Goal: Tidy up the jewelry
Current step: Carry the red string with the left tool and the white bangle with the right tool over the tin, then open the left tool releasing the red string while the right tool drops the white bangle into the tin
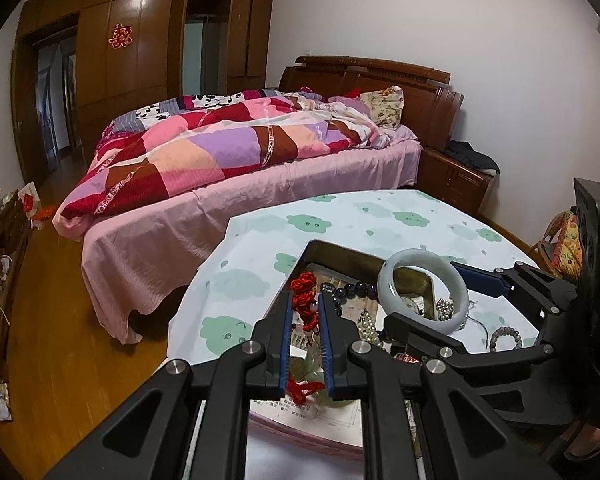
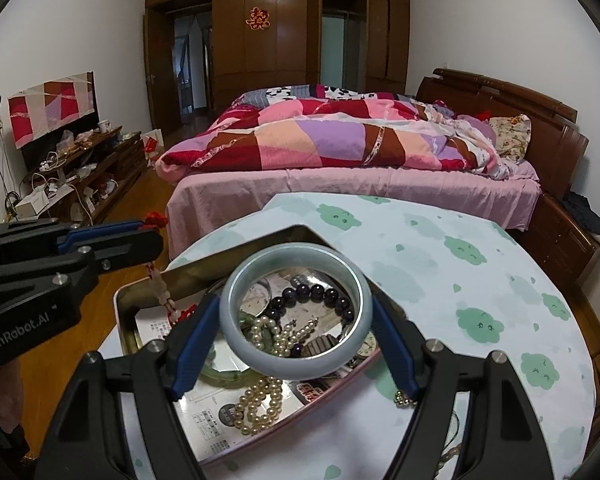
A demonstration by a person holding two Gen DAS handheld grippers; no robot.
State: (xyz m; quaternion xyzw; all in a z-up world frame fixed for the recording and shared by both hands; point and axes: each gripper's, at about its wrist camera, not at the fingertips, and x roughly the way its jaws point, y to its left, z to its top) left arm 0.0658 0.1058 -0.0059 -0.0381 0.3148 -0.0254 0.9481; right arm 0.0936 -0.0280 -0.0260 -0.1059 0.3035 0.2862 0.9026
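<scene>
We see left tool (image 1: 305,312) pinching red knotted cord (image 1: 305,296); right tool (image 2: 296,320) spread wide, gripping jade bangle (image 2: 296,308) over tin (image 2: 140,292).

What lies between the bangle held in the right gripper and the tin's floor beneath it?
The jade bangle hangs over the tin; pearl strands and dark beads lie beneath it, so little bare floor shows.

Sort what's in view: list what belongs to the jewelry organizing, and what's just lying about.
Job: jade bangle in right gripper; red cord pendant in left gripper; pearl strand, dark bead bracelet, metal tin.

Lying about: patchwork quilt, floral pillow, dark clothes.
</scene>
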